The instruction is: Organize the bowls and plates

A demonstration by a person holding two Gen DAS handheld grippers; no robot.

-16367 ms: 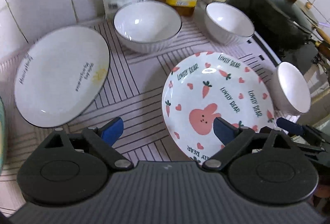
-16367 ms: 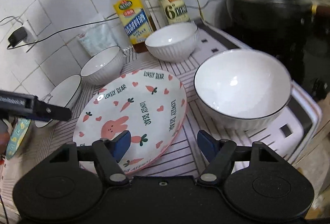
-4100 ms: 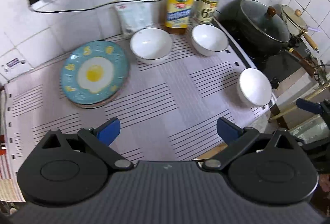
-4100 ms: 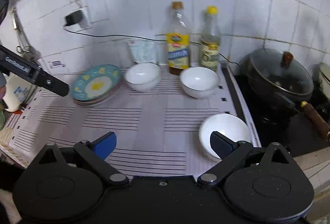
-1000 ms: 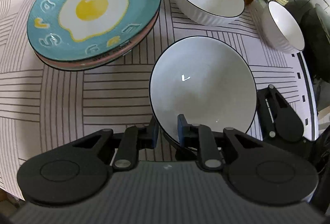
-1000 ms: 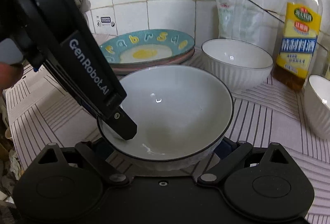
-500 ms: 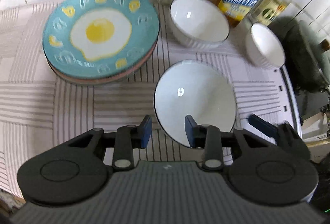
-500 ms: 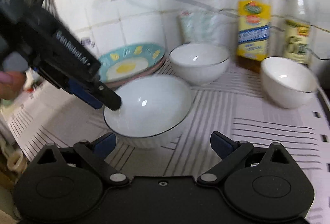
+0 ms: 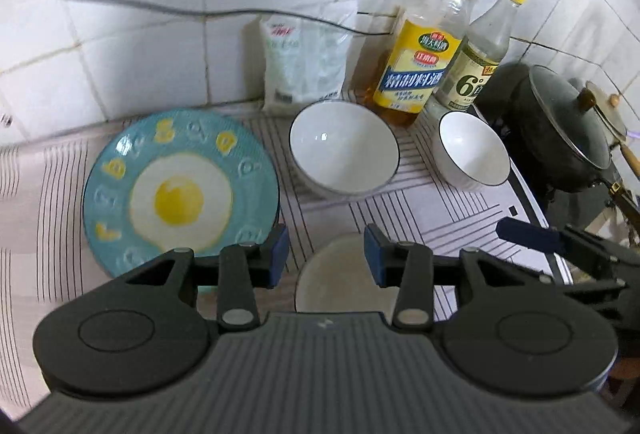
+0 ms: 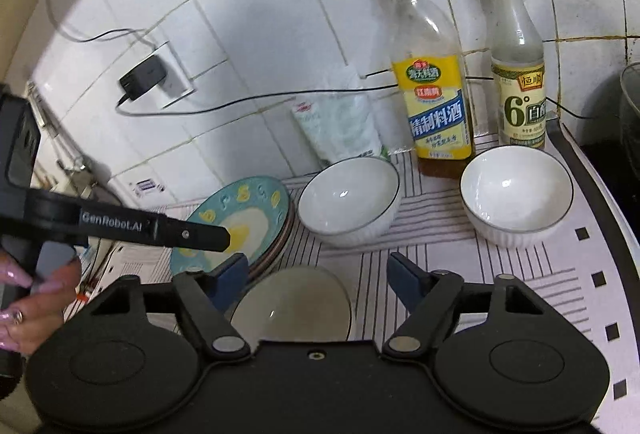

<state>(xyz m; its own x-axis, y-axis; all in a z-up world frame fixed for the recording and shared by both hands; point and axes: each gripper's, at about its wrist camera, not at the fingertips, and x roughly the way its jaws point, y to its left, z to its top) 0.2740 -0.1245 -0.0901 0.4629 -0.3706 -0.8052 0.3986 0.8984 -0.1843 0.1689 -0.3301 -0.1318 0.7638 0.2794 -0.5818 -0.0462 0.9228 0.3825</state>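
A stack of plates topped by a blue fried-egg plate (image 9: 180, 190) (image 10: 240, 218) sits at the left on the striped mat. Two white bowls stand at the back: one in the middle (image 9: 344, 148) (image 10: 348, 200), one to the right (image 9: 472, 152) (image 10: 516, 194). A third white bowl (image 9: 340, 282) (image 10: 292, 306) rests on the mat in front, right of the plates. My left gripper (image 9: 325, 256) is open and empty above this bowl. My right gripper (image 10: 318, 274) is open and empty, hovering just over the same bowl.
Two bottles (image 9: 420, 46) (image 10: 516, 74) and a white bag (image 9: 304, 62) stand against the tiled wall. A dark lidded pot (image 9: 560, 122) sits on the stove at the right. A plug and cable (image 10: 144, 74) hang on the wall.
The left gripper let go of the front bowl, opened and pulled back up. The right gripper also drew back and rose. The bowl now rests on the mat beside the plates.
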